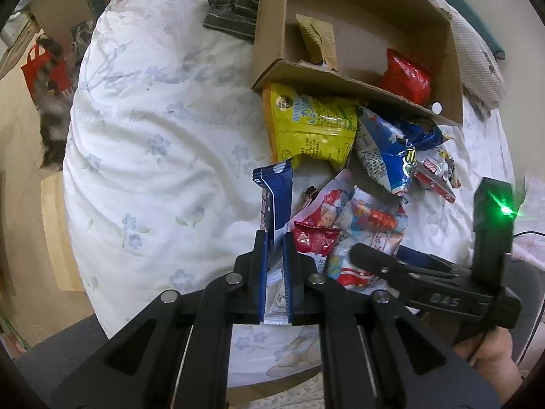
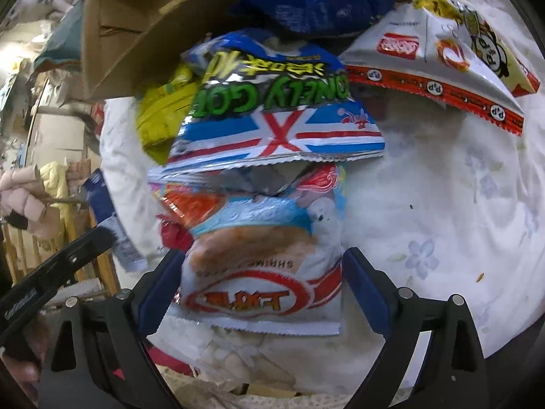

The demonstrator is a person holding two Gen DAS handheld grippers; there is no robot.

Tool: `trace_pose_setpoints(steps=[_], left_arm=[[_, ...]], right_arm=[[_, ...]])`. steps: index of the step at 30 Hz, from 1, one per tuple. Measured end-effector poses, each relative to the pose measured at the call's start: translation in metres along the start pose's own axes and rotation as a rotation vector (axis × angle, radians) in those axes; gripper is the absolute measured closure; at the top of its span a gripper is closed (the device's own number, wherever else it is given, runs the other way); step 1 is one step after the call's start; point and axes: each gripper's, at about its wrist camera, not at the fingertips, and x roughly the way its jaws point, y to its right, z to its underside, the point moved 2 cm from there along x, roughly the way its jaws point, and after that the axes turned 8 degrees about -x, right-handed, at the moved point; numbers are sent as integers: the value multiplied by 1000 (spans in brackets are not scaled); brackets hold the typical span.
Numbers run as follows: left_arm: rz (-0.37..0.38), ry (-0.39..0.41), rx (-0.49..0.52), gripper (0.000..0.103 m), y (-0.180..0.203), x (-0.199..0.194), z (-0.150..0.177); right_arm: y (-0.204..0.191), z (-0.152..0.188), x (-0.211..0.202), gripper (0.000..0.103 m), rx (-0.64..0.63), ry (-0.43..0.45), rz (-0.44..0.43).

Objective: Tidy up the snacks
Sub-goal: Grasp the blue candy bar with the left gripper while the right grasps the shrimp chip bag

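Cardboard fills the upper right of your left wrist view: an open box (image 1: 357, 10) lying on the floral bedsheet (image 1: 153, 136), with a tan packet (image 1: 316, 39) and a red packet (image 1: 407, 76) inside it. Just below its front flap sits a yellow bag (image 1: 311, 126), and beside that a blue and white bag (image 1: 385, 156). Your left gripper (image 1: 274, 248), at lower centre, is clamped on a slim navy bar wrapper (image 1: 274, 197) that stands upright between the fingers. Your right gripper (image 1: 371, 255) reaches in from the lower right of that view, over the pile of snacks.

In your right wrist view, your right gripper's fingers are spread wide on either side of a shrimp chip bag (image 2: 262, 266) at lower centre. You cannot tell whether the pads (image 2: 366, 289) touch it. Above it lies the blue and white bag with green lettering, and a white and red packet (image 2: 439, 64) sits at the upper right.
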Motion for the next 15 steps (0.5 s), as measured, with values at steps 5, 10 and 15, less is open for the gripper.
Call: trace_pose_setpoints(steps=[5, 10, 15], left_arm=[[7, 16, 11, 97, 3, -6, 1], [7, 40, 2, 98, 3, -13, 1], [40, 79, -5, 99, 8, -28, 6]], right_arm=[[-8, 3, 0, 27, -58, 29, 49], [-12, 15, -27, 42, -86, 50, 40], [-13, 40, -60, 43, -98, 75, -13]])
